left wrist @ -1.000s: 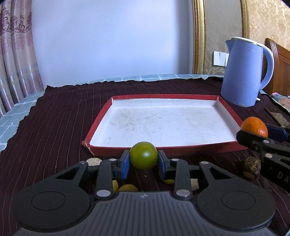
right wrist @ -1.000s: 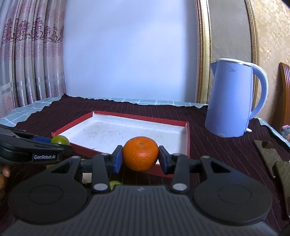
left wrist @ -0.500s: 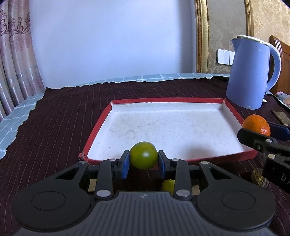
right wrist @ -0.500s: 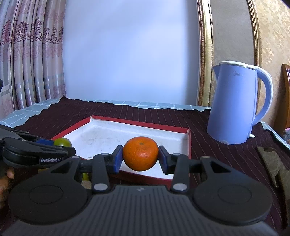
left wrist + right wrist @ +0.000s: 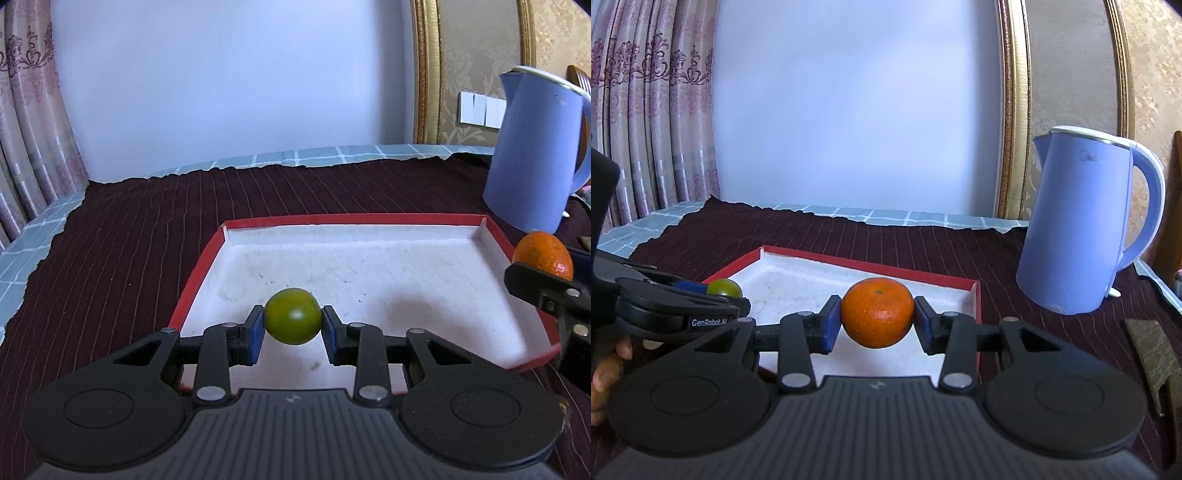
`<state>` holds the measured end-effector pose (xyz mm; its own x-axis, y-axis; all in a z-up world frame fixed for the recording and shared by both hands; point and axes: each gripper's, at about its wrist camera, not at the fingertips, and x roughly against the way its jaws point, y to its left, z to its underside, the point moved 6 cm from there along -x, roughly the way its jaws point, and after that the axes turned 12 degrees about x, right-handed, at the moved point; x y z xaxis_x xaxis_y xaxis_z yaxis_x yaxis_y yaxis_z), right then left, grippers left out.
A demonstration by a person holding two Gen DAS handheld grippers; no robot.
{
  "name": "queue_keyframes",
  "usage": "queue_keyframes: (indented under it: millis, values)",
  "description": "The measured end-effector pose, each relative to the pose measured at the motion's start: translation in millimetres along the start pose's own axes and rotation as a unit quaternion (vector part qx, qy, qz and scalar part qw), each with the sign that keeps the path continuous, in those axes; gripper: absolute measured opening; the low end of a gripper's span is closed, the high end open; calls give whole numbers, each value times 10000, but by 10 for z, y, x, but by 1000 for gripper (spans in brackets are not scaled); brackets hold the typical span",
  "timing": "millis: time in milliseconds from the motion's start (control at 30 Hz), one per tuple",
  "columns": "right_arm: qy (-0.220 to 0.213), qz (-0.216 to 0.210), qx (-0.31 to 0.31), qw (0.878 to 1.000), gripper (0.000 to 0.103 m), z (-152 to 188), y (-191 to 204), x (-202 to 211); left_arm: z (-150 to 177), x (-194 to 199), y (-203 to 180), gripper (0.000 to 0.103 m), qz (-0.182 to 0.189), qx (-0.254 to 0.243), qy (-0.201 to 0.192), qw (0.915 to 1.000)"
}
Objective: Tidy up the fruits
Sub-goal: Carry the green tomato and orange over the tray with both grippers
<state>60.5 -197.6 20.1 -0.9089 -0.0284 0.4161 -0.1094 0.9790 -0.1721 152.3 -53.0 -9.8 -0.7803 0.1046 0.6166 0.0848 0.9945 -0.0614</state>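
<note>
Green fruit and orange clamped over red-rimmed tray.

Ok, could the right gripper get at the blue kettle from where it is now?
Probably not yet. The right gripper is shut on the orange, so its fingers are occupied. The path to the blue kettle looks free across the dark cloth, but it would likely need to release the fruit into the red tray first.

Premises are presenting as a private home. Patterned curtains are hanging at left, gilt-framed wall panelling is standing behind, and a blue electric kettle is sitting at the table's far right corner.
</note>
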Motion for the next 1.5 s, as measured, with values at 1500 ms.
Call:
queue_keyframes:
  millis: [1500]
  values:
    - [672, 297, -68, 9973, 61, -17, -334, -1006, -399, -918, -210, 34, -521, -138, 522, 9972]
